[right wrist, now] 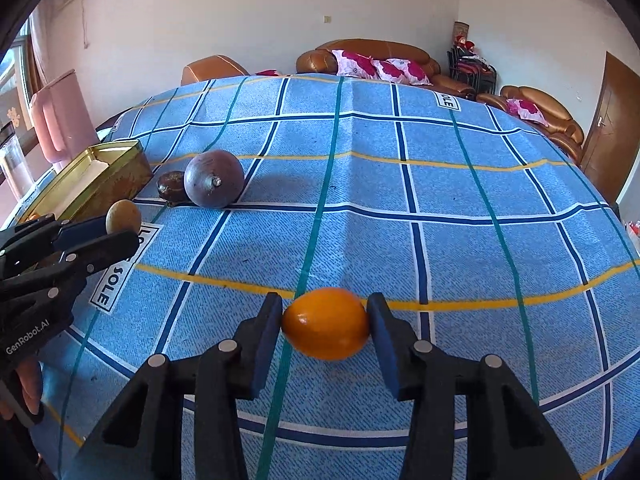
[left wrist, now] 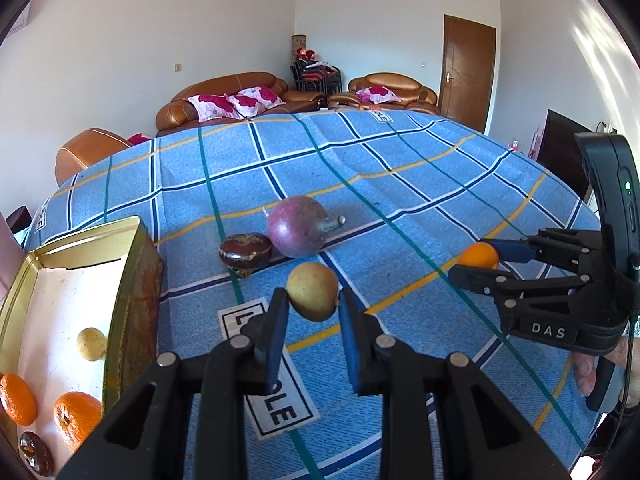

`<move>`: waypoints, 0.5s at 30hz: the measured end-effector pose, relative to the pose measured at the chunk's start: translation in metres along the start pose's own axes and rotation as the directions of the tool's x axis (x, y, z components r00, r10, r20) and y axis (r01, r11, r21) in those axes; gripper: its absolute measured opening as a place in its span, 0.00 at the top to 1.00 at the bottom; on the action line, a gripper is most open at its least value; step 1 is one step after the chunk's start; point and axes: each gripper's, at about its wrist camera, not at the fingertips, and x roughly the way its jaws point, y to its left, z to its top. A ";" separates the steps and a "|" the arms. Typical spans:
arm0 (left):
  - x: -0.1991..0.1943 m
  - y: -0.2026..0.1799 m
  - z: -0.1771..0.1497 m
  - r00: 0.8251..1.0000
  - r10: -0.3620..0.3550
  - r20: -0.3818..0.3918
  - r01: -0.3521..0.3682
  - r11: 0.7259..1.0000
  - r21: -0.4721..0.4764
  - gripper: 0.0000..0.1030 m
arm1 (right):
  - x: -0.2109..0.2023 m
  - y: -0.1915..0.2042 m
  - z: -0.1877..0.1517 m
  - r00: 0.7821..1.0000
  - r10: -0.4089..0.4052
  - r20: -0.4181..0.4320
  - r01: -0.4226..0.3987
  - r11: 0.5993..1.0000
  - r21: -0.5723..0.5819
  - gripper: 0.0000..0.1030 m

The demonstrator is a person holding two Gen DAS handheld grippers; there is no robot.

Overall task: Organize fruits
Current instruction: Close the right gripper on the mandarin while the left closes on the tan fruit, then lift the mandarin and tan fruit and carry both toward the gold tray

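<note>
My left gripper [left wrist: 313,301] is shut on a small yellow-green fruit [left wrist: 312,291], held a little above the cloth; the right wrist view shows this fruit [right wrist: 123,216] just beside the tin. My right gripper [right wrist: 325,314] is shut on a small orange fruit [right wrist: 326,323], both blue pads touching it. A gold tin box [left wrist: 134,300] stands at the left, open. In it lie two oranges [left wrist: 76,418], a yellow fruit [left wrist: 91,343] and a brown one [left wrist: 36,453]. On the cloth beyond, a large purple fruit [left wrist: 297,226] rests against a dark brown fruit [left wrist: 245,251].
The blue checked cloth [right wrist: 440,184] covers the whole table, with creases across its middle. A pink chair [right wrist: 60,120] stands past the tin. Brown sofas [left wrist: 240,96] with floral cushions, a wooden door [left wrist: 466,72] and a dark screen [left wrist: 564,152] lie beyond the table's edges.
</note>
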 end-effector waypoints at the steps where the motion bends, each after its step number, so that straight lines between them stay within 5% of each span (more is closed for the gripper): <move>1: -0.001 -0.001 0.000 1.000 -0.002 0.005 0.002 1.000 0.003 0.74 | -0.002 0.000 0.000 1.000 0.004 0.011 -0.004 1.000 -0.001 0.55; 15: -0.020 0.000 -0.001 0.995 0.000 0.102 0.000 1.000 0.001 0.74 | -0.032 0.013 -0.002 0.985 0.003 0.175 0.006 0.998 -0.055 0.55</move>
